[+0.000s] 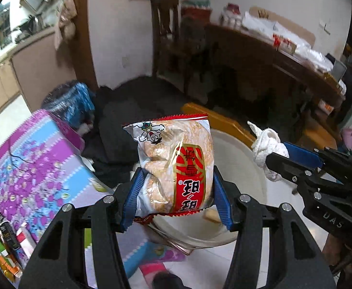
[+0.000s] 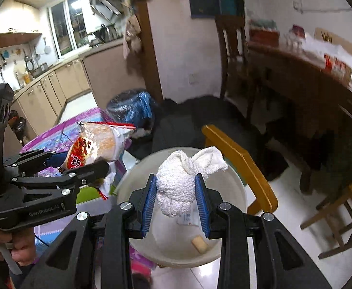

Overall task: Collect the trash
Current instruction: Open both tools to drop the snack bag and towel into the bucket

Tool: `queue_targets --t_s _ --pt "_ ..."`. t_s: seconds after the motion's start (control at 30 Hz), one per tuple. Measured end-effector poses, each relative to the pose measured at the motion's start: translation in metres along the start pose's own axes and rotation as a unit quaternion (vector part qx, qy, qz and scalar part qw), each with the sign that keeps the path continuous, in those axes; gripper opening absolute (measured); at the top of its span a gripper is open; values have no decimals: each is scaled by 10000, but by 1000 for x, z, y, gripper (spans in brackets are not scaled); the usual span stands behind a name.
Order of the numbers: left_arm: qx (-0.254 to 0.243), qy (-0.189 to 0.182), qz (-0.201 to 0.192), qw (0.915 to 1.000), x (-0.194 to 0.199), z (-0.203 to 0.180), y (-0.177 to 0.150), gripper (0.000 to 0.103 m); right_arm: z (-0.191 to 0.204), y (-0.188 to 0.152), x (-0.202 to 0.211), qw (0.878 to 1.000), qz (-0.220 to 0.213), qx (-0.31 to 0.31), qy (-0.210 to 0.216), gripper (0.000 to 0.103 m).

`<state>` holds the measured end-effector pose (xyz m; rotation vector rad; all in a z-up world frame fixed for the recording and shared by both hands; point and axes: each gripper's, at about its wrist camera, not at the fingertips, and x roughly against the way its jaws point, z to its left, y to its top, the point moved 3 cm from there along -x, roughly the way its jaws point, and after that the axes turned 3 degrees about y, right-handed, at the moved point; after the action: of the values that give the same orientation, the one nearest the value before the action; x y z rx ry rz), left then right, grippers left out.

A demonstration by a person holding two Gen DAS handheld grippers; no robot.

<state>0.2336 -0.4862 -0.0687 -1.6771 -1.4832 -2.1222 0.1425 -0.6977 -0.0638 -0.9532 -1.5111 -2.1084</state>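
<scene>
My left gripper (image 1: pixel 177 187) is shut on a snack packet (image 1: pixel 176 161), white and red with a cartoon figure, held in the air over the rim of a white round bin (image 1: pixel 238 159). It also shows in the right wrist view (image 2: pixel 96 147). My right gripper (image 2: pixel 176 197) is shut on a crumpled white paper wad (image 2: pixel 180 180), held above the open bin (image 2: pixel 233 187). The wad also shows in the left wrist view (image 1: pixel 267 149). A small beige scrap (image 2: pixel 199 243) and a bit of paper lie on the bin's bottom.
A table with a purple and blue cloth (image 1: pixel 31 168) stands at the left, small packets at its near edge. A yellow wooden chair (image 2: pixel 243 166) stands behind the bin. A blue-bagged bin (image 2: pixel 132 108), dark clothes on the floor and a cluttered brown table (image 2: pixel 320 72) lie beyond.
</scene>
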Motion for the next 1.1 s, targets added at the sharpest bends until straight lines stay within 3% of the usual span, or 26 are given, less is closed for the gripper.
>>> queue_targets --t_s 0.17,0.4,0.73,0.87,1.1 --pt "-17 -25 507 9987 -33 -7 1 52 -25 -6 -37 9988 436 -230 21 33" --pt "-16 15 861 9963 -65 -8 -6 52 -37 -35 -69 9969 690 -370 33 33" --pt "-77 102 965 9952 -81 -13 -13 53 -42 -50 -79 9965 712 -438 78 34" --pt "-72 142 950 9954 -82 -16 -12 68 -42 -50 -79 9964 691 -492 61 39" --pt "-60 181 919 9956 -80 -14 -14 72 -45 -49 -71 9967 597 -544 80 42"
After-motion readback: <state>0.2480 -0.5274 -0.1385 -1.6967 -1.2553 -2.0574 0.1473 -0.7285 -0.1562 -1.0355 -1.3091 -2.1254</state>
